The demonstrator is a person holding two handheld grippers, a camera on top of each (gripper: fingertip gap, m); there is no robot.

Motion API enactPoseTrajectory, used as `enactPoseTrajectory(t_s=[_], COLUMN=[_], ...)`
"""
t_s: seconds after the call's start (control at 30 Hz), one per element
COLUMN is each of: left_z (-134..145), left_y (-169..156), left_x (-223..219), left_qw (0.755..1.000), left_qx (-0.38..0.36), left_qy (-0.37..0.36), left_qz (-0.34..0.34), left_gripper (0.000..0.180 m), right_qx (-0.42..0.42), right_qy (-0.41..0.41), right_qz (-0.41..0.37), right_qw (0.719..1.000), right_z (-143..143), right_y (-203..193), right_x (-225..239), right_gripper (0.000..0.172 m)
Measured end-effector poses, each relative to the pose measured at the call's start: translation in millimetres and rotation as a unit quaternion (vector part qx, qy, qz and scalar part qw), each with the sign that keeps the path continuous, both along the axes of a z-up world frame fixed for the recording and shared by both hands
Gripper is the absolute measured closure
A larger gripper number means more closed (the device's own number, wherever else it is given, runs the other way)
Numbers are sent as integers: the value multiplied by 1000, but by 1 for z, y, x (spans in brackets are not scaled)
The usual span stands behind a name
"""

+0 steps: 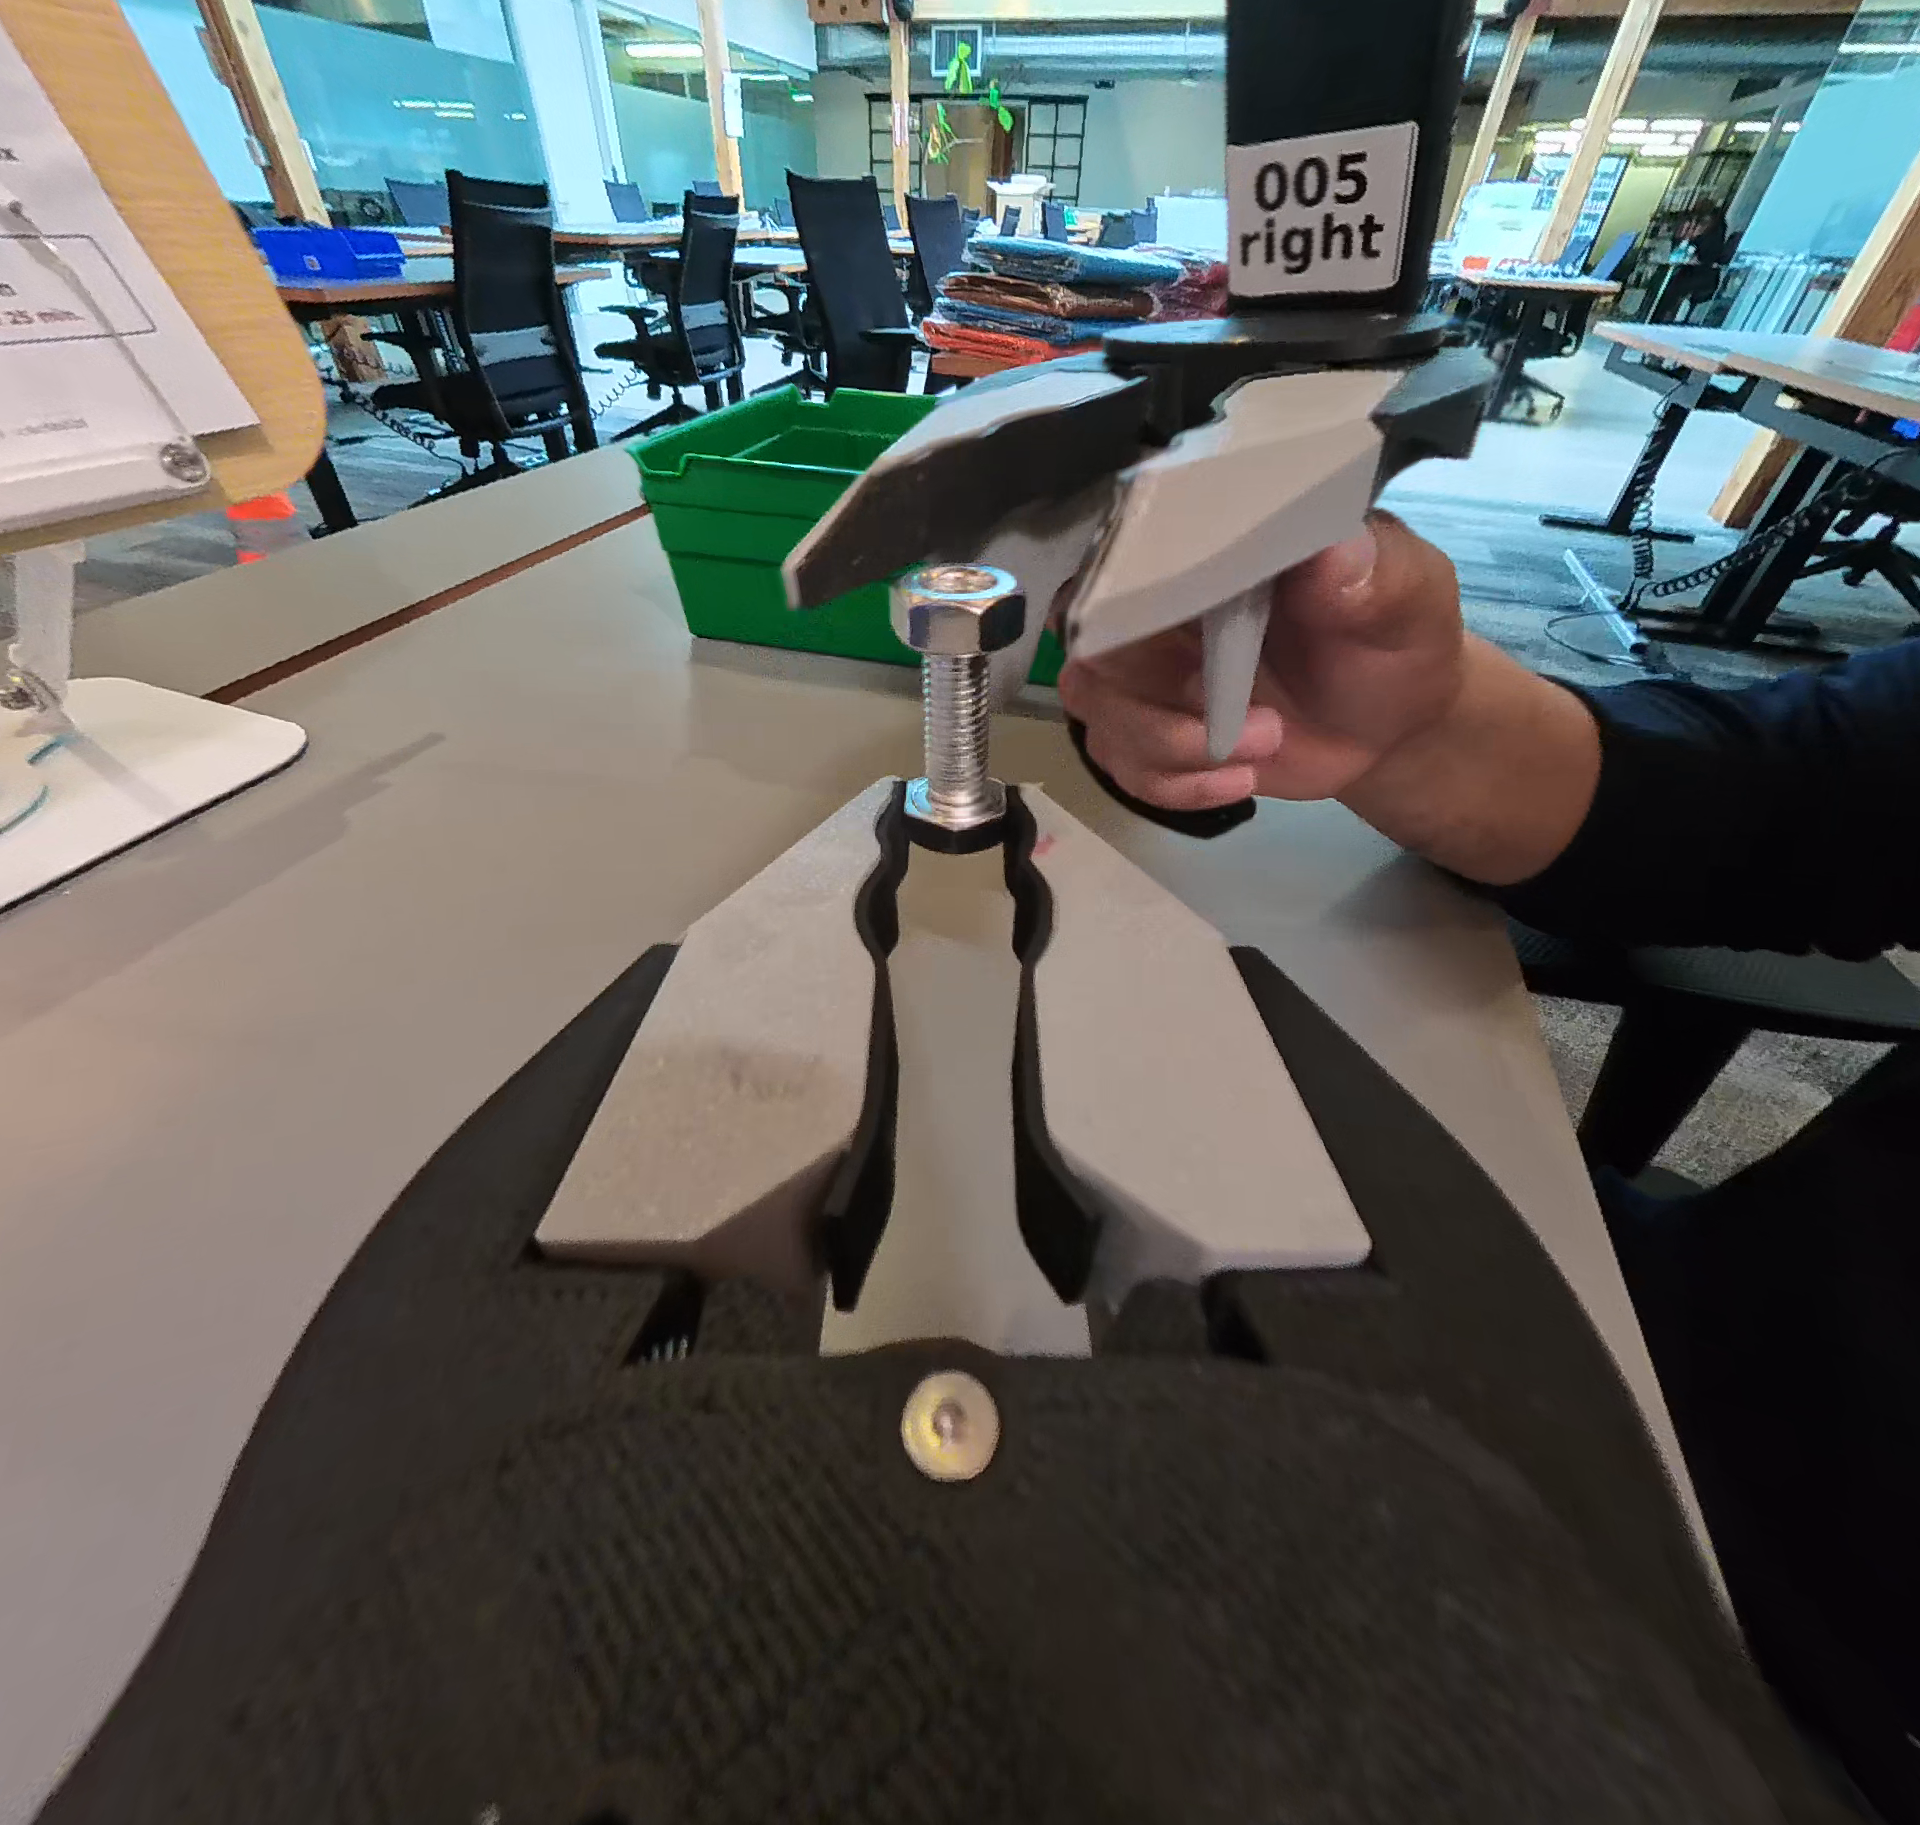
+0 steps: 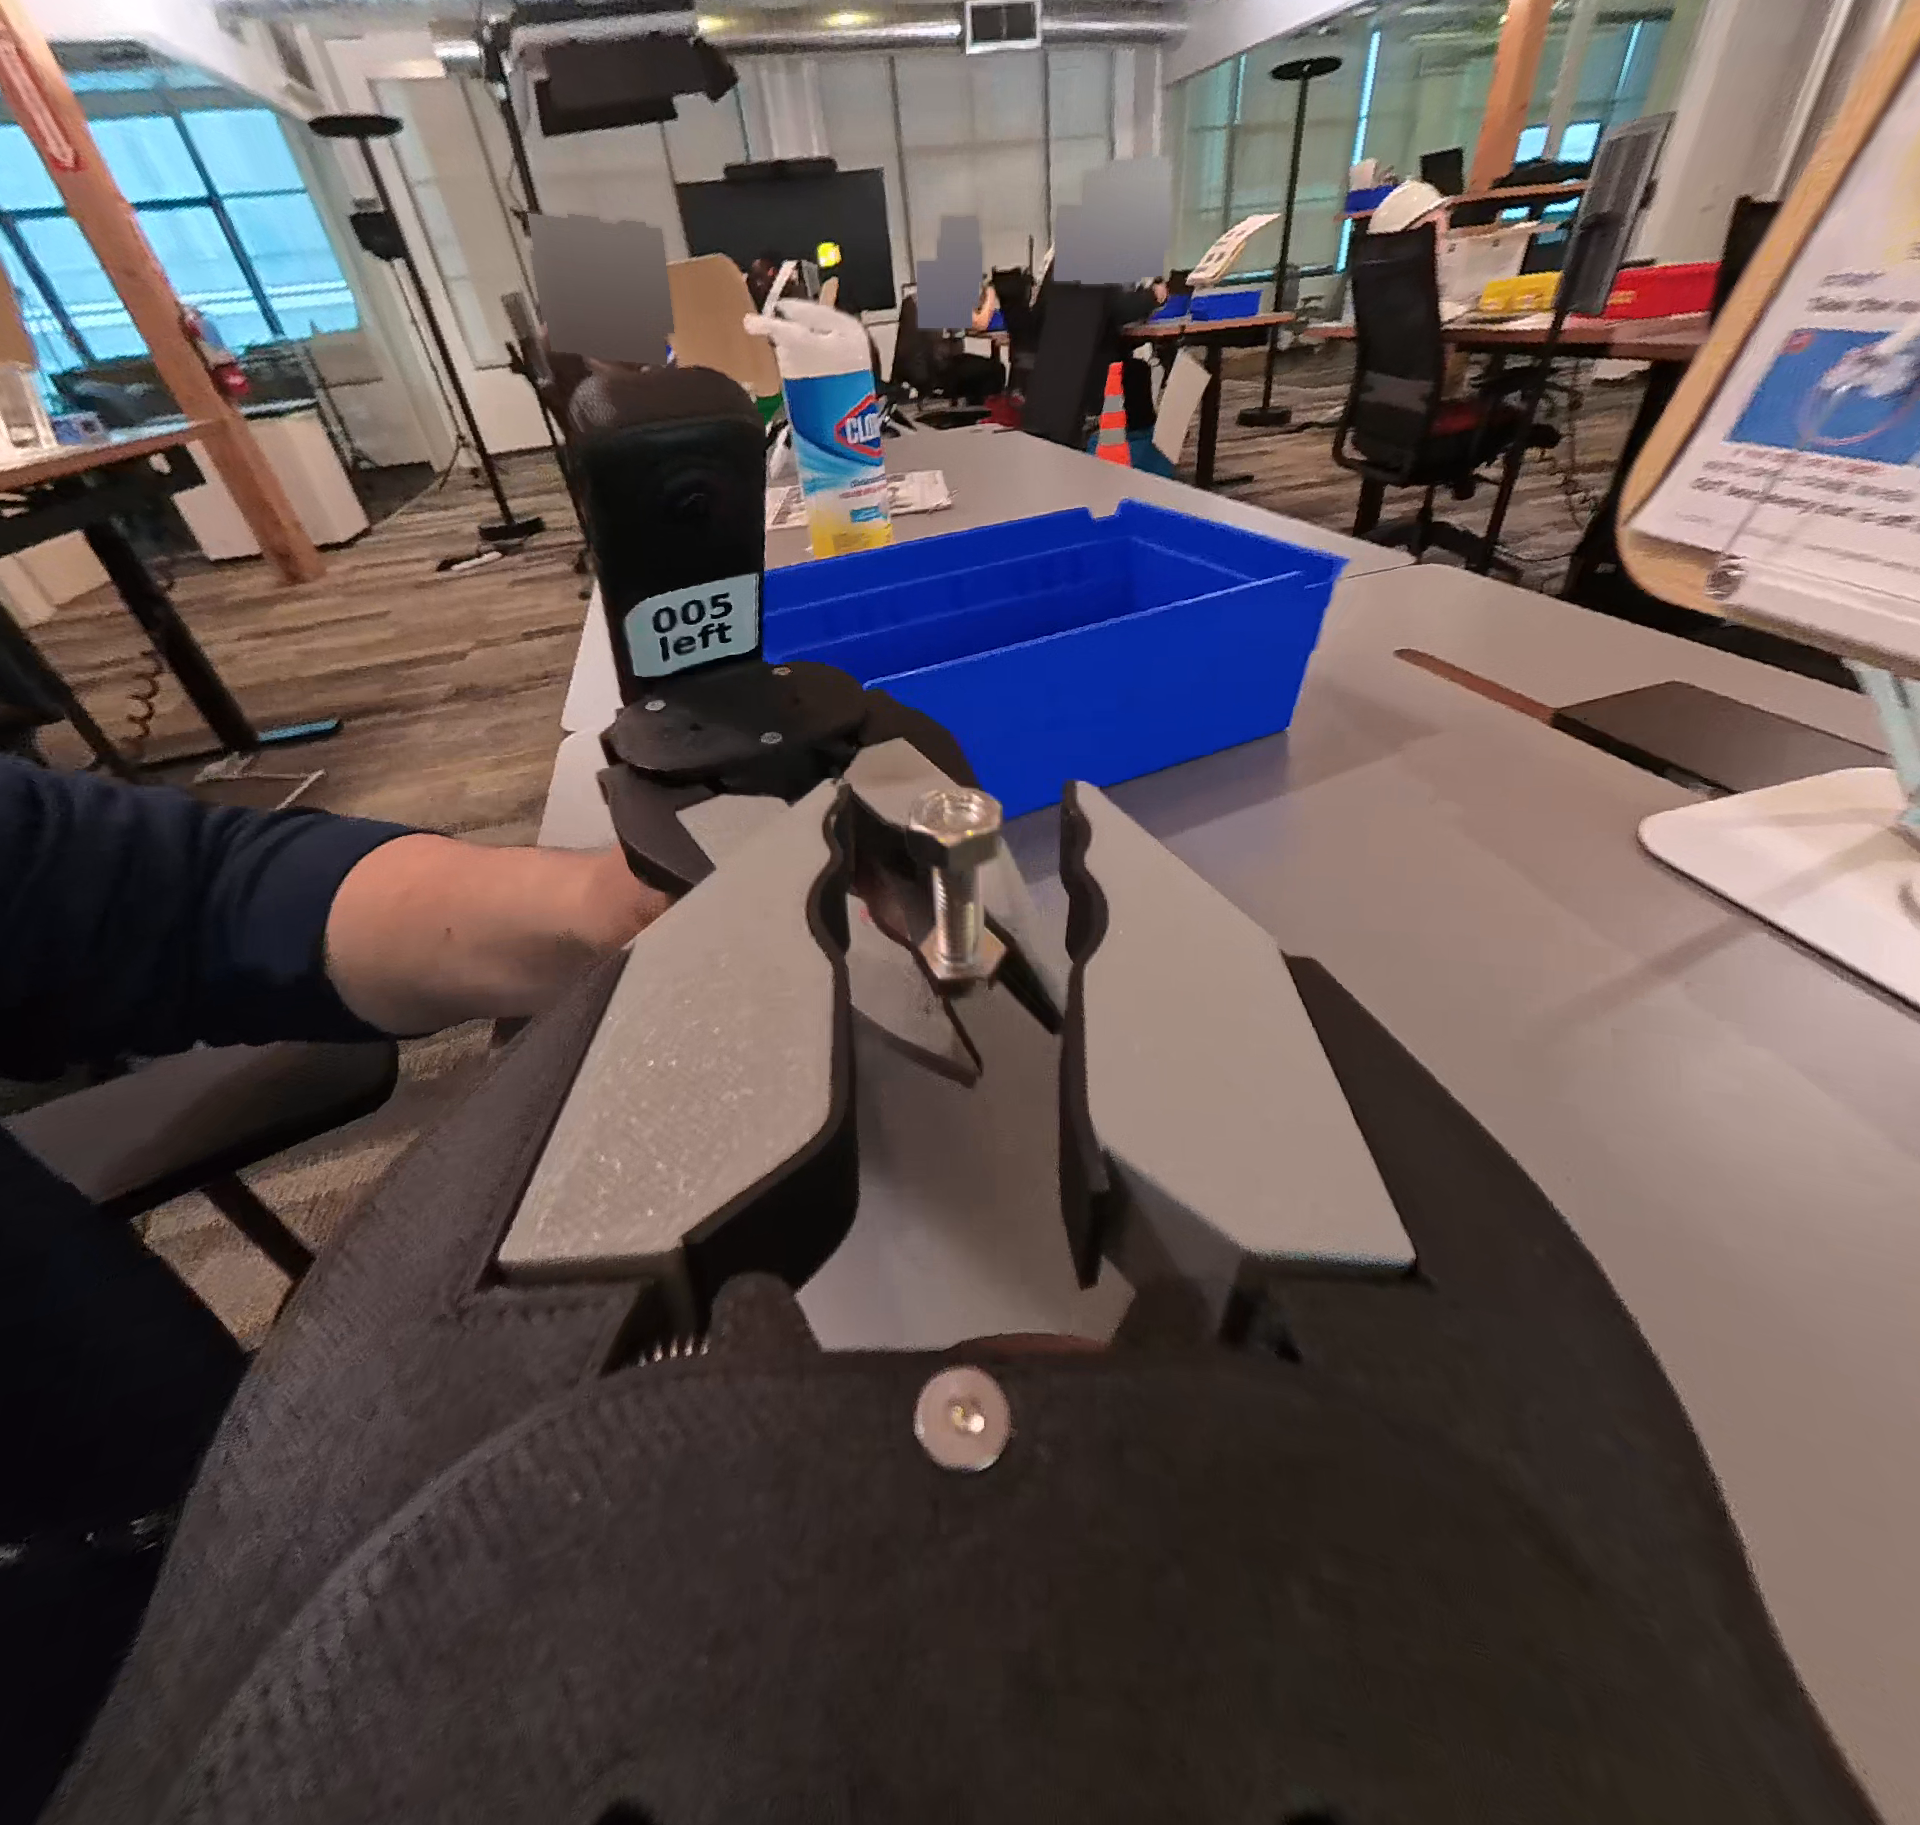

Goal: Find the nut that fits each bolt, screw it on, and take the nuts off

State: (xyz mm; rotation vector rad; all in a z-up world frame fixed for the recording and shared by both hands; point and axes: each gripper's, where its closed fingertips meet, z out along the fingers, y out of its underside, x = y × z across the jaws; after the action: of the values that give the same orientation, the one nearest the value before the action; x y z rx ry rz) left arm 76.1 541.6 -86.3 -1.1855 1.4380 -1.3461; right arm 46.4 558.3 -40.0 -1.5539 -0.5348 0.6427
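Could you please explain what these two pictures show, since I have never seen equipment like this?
A person holds a hand-operated two-finger gripper in each hand; there is no robot arm. Each gripper carries a camera looking along its own fingers, so one picture comes from the left gripper and the other from the right gripper. The left gripper is clamped on the head of a bolt, holding it upright above the grey table. A nut sits at the bolt's top end. The right gripper is open, its fingers on either side of the nut without touching it. A green bin and a blue bin stand on the table.
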Motion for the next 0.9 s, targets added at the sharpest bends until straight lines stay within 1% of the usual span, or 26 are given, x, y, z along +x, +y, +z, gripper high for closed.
enactPoseTrajectory(t_s=[0.1,0.13,0.2,0.23,0.27,0.33,0.43,0.5,0.57,0.63,0.7,0.77,0.9], left_z=[0,0,-2,-3,-3,-3,0,2,1,-1,-4,-5,1], left_y=[1,-1,-6,-8,-9,-7,2,5,3,-3,-7,-6,3], left_x=[0,1,2,3,3,3,0,-1,0,1,3,3,-1], left_qw=[1000,1000,1000,1000,1000,1000,1000,1000,1000,1000,1000,1000,1000], left_qx=[-3,-3,7,11,13,11,2,-4,2,12,21,22,6], left_qy=[3,3,7,9,9,9,2,0,3,7,11,13,2], left_qz=[-2,-4,-10,-11,-12,-8,5,9,7,0,-5,-2,9], left_gripper=[164,164,164,164,164,164,164,164,164,164,164,164,164], right_qx=[7,0,-22,-24,-23,-10,-1,-3,-14,-15,-18,-15,2], right_qy=[9,13,17,14,7,-5,1,4,6,5,-8,-23,-6], right_qz=[10,28,42,47,45,31,9,10,25,28,30,20,0], right_qw=[1000,1000,999,999,999,999,1000,1000,1000,999,999,999,1000], right_z=[3,2,-3,-4,-4,-3,0,0,-4,-5,-8,-10,-1], right_y=[-5,-6,-1,0,0,0,-3,-4,-4,0,3,4,-1], right_x=[2,-5,-18,-22,-24,-19,0,3,-5,-18,-26,-23,-3], right_gripper=[144,143,134,133,132,136,139,143,142,134,132,134,136])
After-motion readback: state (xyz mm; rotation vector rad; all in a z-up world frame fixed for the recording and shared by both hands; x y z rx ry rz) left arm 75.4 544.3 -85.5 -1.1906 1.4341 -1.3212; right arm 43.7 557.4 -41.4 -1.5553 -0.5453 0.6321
